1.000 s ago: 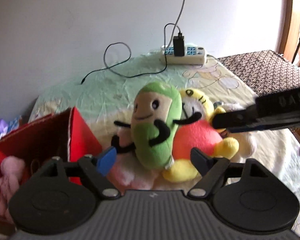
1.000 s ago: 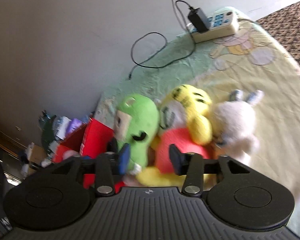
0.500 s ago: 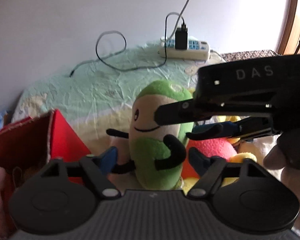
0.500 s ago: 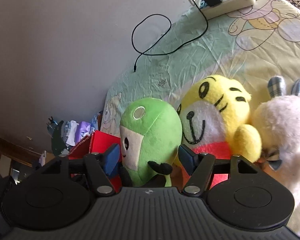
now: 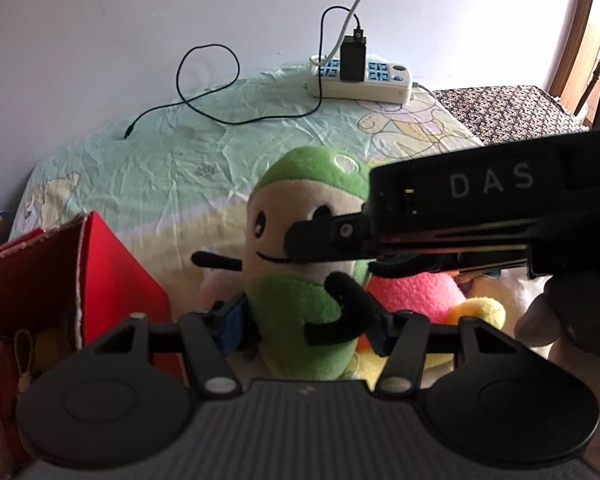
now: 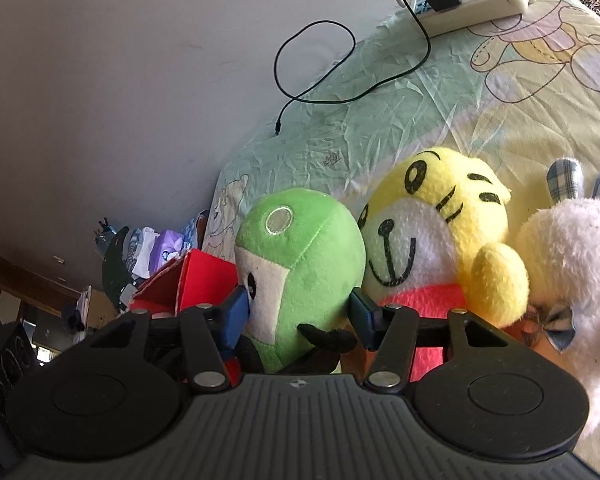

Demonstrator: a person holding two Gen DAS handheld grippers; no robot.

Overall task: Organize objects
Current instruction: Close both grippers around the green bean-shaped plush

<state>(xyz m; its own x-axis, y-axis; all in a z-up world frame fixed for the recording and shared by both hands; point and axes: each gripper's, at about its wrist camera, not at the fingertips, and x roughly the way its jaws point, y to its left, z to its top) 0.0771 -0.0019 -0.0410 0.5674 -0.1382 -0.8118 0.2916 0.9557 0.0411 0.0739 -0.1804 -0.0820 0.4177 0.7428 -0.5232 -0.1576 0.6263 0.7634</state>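
**Both claws on the green plush**

The green plush toy (image 5: 300, 300) stood upright on the bed (image 5: 160, 160), just beside a red box (image 5: 112, 280) and touching a yellow plush (image 6: 452, 232). The left claw (image 5: 306, 326) had just been closing, and its blue pads pressed the toy's lower body from both sides. The right claw (image 6: 298, 312) had also just been closing around the toy's head; its pads (image 6: 236, 312) touched the fabric on each side (a firm clamp there I could not confirm). A white plush (image 6: 572, 260) leaned against the yellow one, on the side away from the green toy. Behind the green toy, near the wall, lay a power strip (image 5: 360, 80).
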